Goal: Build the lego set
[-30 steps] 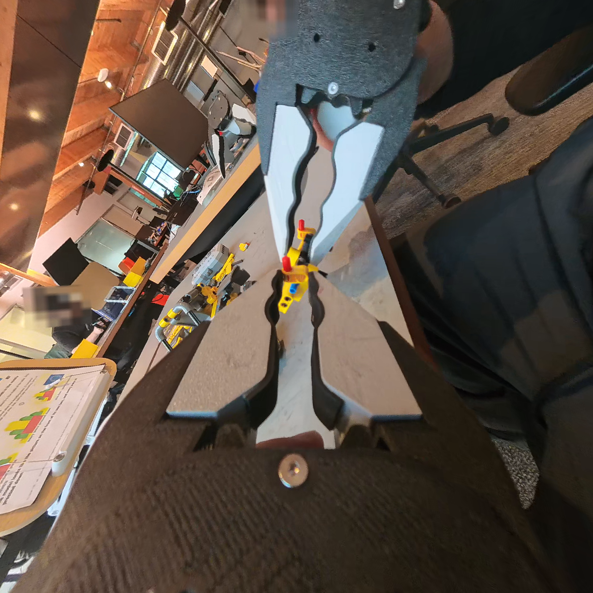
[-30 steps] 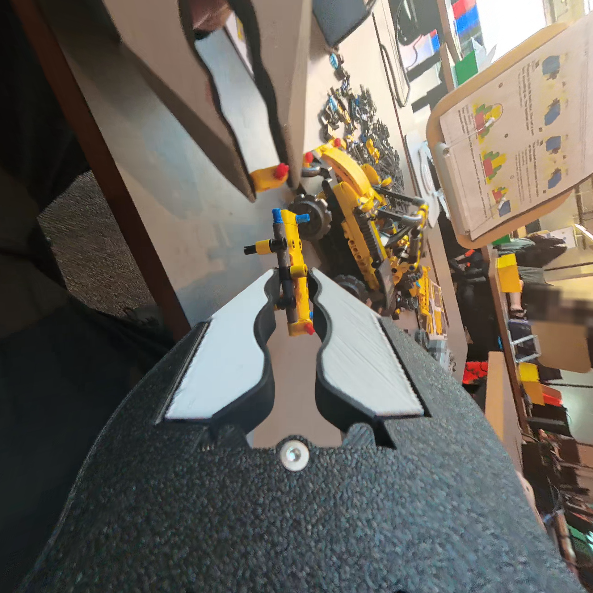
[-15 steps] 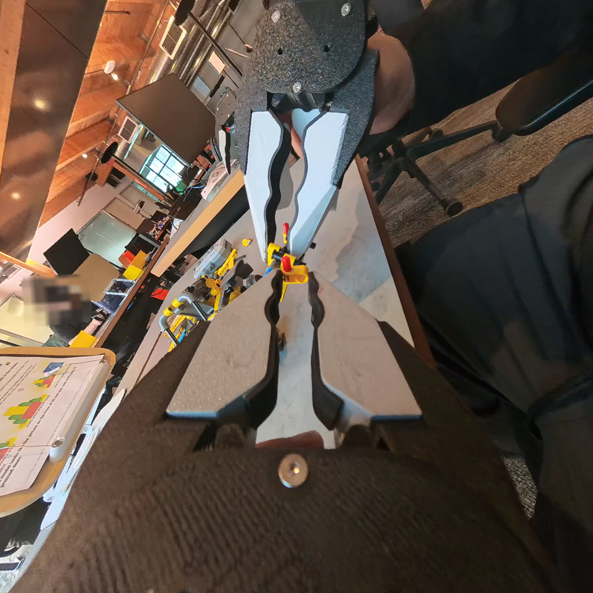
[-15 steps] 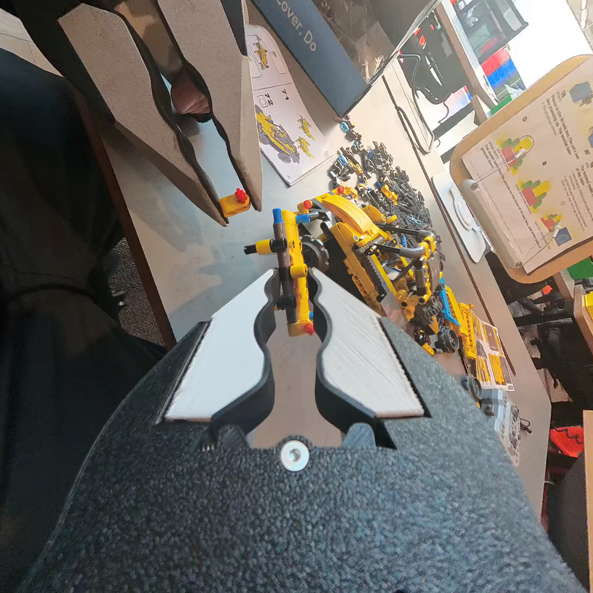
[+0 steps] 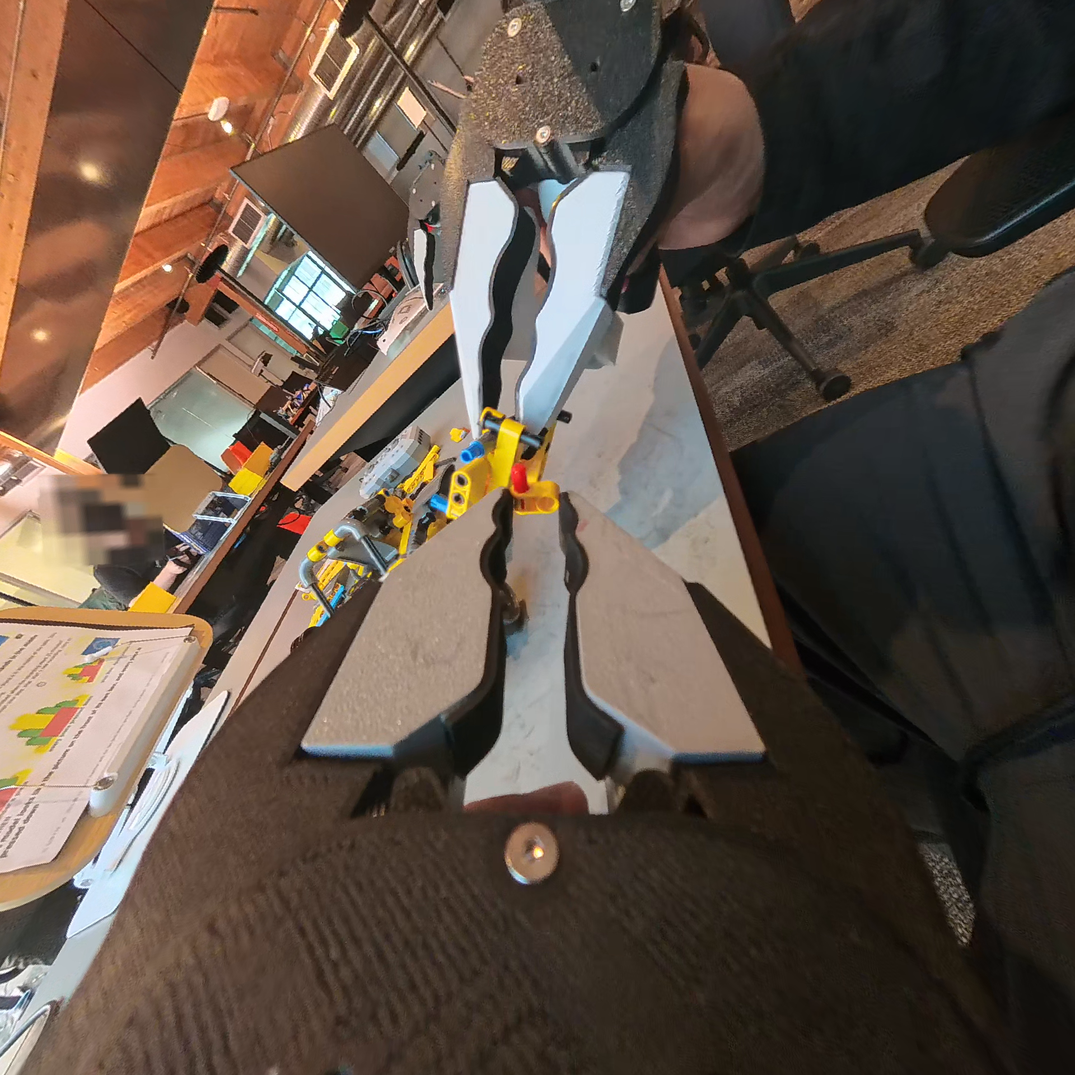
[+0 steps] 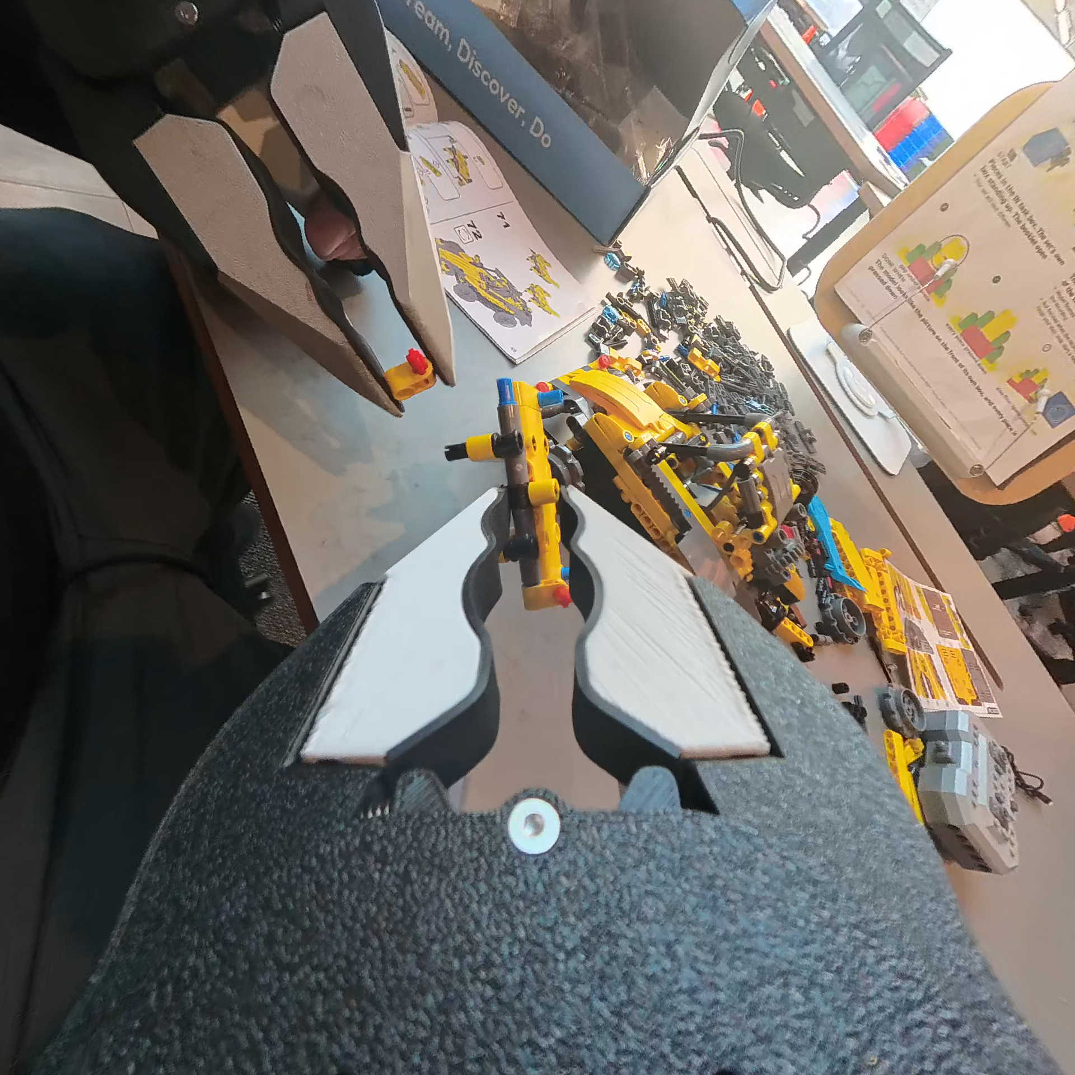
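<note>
My left gripper point(image 5: 535, 507) is shut on a small yellow connector with a red pin point(image 5: 538, 497), held at the very fingertips. It also shows in the right wrist view point(image 6: 422, 387), upper left, with that connector point(image 6: 410, 375). My right gripper point(image 6: 530, 501) is shut on a yellow and grey beam sub-assembly point(image 6: 535, 459) with blue and black pins, which sticks out past its tips. In the left wrist view the right gripper point(image 5: 503, 422) points toward me, its sub-assembly point(image 5: 497, 459) just beyond the connector. Both pieces are held above the grey table point(image 6: 360, 465), a short gap apart.
A partly built yellow model vehicle point(image 6: 669, 454) lies right of the grippers, with a pile of dark loose parts point(image 6: 686, 326) behind it. An instruction booklet point(image 6: 494, 262), a blue box point(image 6: 523, 116), a grey motor block point(image 6: 965, 779) and a board with a printed sheet point(image 6: 977, 302) are around. The table edge point(image 6: 232, 407) is to the left. The gap from one gripper's tips to the other's is roughly 5 centimetres.
Both grippers keep their pieces. The right gripper has tilted and drawn back, so more of the table shows. The connector now sits slightly farther from the sub-assembly.
</note>
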Motion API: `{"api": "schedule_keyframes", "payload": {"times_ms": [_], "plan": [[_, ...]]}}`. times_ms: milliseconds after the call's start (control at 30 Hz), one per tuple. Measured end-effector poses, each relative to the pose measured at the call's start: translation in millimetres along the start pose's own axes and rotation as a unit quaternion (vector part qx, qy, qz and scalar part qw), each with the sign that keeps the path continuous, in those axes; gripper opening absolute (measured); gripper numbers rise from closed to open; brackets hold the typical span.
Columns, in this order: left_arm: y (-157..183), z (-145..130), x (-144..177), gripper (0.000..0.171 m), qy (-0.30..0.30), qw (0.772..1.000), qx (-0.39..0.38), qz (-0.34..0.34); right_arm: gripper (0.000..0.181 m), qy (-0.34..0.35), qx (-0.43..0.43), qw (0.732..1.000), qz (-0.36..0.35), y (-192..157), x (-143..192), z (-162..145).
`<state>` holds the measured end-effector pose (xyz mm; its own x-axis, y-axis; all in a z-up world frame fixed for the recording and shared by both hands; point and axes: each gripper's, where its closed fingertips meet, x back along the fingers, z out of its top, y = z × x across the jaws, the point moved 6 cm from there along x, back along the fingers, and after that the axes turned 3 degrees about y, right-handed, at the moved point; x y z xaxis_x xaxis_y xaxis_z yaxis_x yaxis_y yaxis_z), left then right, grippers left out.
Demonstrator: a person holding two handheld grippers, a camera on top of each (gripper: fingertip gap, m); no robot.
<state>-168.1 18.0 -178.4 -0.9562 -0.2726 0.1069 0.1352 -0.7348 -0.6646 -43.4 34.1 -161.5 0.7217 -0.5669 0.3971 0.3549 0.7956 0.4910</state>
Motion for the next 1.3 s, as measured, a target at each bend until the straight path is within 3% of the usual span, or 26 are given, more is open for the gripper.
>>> {"api": "schedule_keyframes", "payload": {"times_ms": [733,1300], "plan": [[-10.9,-3.3,2.8,0.012,0.006,0.999,0.038,0.013,0.016,0.019,-0.055,0.994,0.098,-7.1,-2.2,2.9],[-13.8,-3.3,4.9,0.012,0.016,0.999,0.05,0.011,0.016,0.011,-0.021,0.995,0.1,-10.0,-4.6,0.6]]}}
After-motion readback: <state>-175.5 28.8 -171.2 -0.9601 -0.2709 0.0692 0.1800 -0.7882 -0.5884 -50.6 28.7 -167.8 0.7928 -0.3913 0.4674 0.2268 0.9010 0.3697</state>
